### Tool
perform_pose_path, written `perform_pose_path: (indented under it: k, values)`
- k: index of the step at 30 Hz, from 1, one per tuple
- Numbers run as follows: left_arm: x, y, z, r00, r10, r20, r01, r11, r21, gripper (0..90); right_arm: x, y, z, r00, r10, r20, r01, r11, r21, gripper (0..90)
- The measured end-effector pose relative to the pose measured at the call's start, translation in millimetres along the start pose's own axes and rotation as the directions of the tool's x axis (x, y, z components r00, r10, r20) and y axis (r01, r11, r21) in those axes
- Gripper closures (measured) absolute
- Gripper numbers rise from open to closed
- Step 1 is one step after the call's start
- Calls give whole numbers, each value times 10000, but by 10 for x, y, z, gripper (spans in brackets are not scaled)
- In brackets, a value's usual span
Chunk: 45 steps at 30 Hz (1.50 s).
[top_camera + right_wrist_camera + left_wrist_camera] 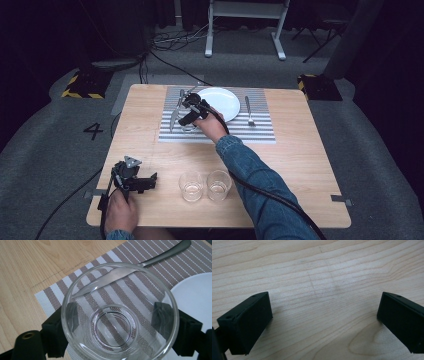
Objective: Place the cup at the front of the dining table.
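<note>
My right gripper [189, 116] reaches over the left part of the striped placemat [250, 131], next to the white plate [220, 102]. In the right gripper view, my right gripper [120, 326] is shut on a clear empty glass [120, 315], one jaw pressed on each side of its wall. Beyond the glass a knife [160, 256] lies on the placemat [57, 297], with the plate [197, 295] at the right. My left gripper [146, 182] rests near the table's front left corner. In its own view, my left gripper [324, 322] is open above bare wood.
Two more empty glasses [192, 186] [219, 185] stand side by side near the front edge. A fork [249, 111] lies right of the plate and a knife [174, 116] left of it. The wooden table [310, 165] has bare room at right.
</note>
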State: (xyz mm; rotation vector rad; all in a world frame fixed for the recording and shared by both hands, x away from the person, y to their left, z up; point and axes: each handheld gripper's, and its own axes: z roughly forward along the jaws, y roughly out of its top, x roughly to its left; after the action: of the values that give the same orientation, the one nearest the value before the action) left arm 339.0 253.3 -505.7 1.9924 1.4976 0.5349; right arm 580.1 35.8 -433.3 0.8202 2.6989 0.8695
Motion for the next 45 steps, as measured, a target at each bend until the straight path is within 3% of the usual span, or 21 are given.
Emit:
perform_pose_path:
  k: [12, 22, 39, 45]
  values:
    - [-4, -3, -1, 10000, -48, 74, 48, 10000, 0, 0, -5, -79, 16, 9997, 46, -223, -49, 9999, -101, 181]
    - [-5, -4, -1, 10000, -47, 79, 47, 10000, -4, 0, 13, -64, -168, 9999, -139, 67, 143, 9983, -564, 165]
    - [-4, -4, -1, 10000, -32, 67, 32, 10000, -9, 0, 84, -105, -849, 9984, -563, 27, 562, 9887, -1392, 164]
    - [-4, -4, -1, 10000, -36, 61, 36, 10000, -17, 0, 76, -237, -1130, 9981, -612, 74, 616, 9884, -1392, 164]
